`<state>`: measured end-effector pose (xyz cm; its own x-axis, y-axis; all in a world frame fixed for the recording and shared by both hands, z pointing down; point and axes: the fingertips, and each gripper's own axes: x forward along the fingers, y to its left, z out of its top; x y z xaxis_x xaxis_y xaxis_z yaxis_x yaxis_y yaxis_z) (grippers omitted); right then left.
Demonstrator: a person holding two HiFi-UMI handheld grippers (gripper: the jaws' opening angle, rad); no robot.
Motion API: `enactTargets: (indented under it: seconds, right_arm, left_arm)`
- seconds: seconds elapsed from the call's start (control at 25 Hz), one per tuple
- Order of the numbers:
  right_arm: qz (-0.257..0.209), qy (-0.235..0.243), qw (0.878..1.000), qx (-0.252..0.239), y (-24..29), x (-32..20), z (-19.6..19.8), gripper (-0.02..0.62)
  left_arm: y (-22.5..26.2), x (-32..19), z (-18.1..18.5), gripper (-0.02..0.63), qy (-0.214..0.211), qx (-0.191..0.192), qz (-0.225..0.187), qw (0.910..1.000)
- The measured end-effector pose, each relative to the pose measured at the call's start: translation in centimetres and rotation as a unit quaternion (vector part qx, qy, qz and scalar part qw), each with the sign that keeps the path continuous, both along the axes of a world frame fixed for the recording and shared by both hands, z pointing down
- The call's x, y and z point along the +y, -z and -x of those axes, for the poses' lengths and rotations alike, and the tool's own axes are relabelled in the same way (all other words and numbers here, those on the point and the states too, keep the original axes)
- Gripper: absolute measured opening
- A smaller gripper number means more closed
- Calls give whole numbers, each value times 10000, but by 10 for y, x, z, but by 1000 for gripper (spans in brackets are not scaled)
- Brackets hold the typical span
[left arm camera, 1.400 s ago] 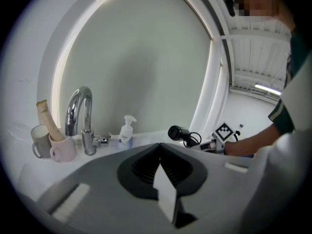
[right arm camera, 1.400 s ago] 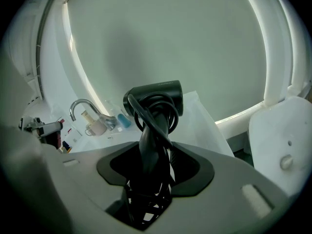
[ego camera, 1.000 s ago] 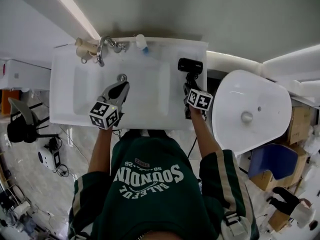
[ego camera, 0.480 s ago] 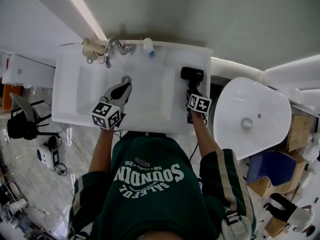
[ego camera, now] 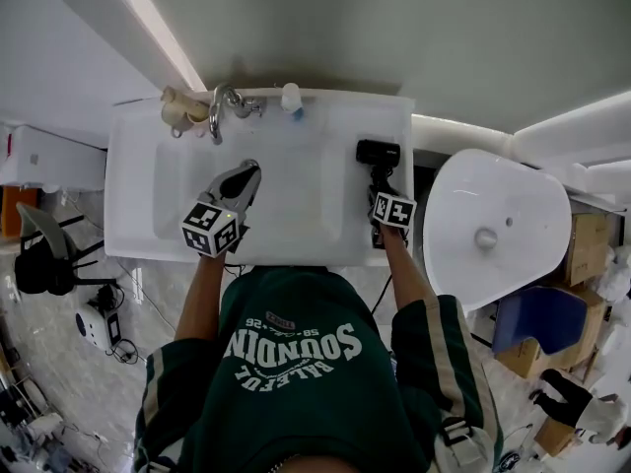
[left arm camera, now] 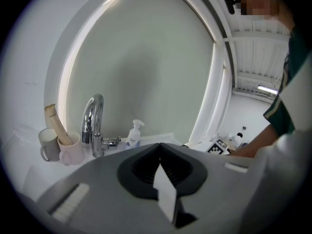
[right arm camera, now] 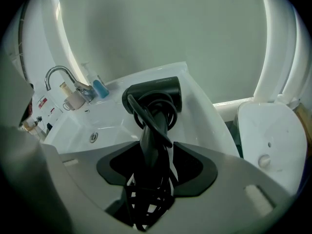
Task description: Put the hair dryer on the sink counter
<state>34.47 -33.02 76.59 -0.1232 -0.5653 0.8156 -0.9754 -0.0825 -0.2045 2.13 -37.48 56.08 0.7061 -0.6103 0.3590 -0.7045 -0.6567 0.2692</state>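
Note:
The black hair dryer [ego camera: 378, 153] lies over the right strip of the white sink counter [ego camera: 133, 215], its head toward the wall. My right gripper [ego camera: 384, 191] is shut on its handle, which has the black cord wound round it. In the right gripper view the dryer head [right arm camera: 153, 94] sits just beyond the jaws and the handle [right arm camera: 152, 140] runs between them. Whether the head touches the counter I cannot tell. My left gripper [ego camera: 243, 176] hovers over the basin, shut and holding nothing [left arm camera: 160, 152].
A chrome faucet [ego camera: 219, 106], two mugs [ego camera: 177, 109] and a soap bottle [ego camera: 291, 98] stand along the counter's back edge. The drain [ego camera: 249, 166] lies under the left gripper. A white toilet [ego camera: 490, 230] stands to the right of the counter.
The right gripper with the hair dryer has sunk a little toward the counter's right side. The left gripper has stayed over the basin.

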Motion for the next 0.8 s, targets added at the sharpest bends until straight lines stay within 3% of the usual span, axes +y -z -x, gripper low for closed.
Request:
enactTargets:
  seconds: [0.28,0.52,0.64,0.8]
  right_arm:
    - [-353,-165,9987,325,36,16,-1,195]
    - [-947,-499,9934,420,82,7,-8,193]
    - [-1367,-358,9895,315,109,-9,7,193]
    - [-1746,157,9843,215,139,-31,44,107]
  left_arm:
    - [4,-9,4,51,-216,51,-63,9997]
    - [6,-15,-2,51,-415,99,-110,9990]
    - [8,-19,-5,52,-491,107,-159,9986]
    - [13,-24,-6,51,-534,119,-208,9983]
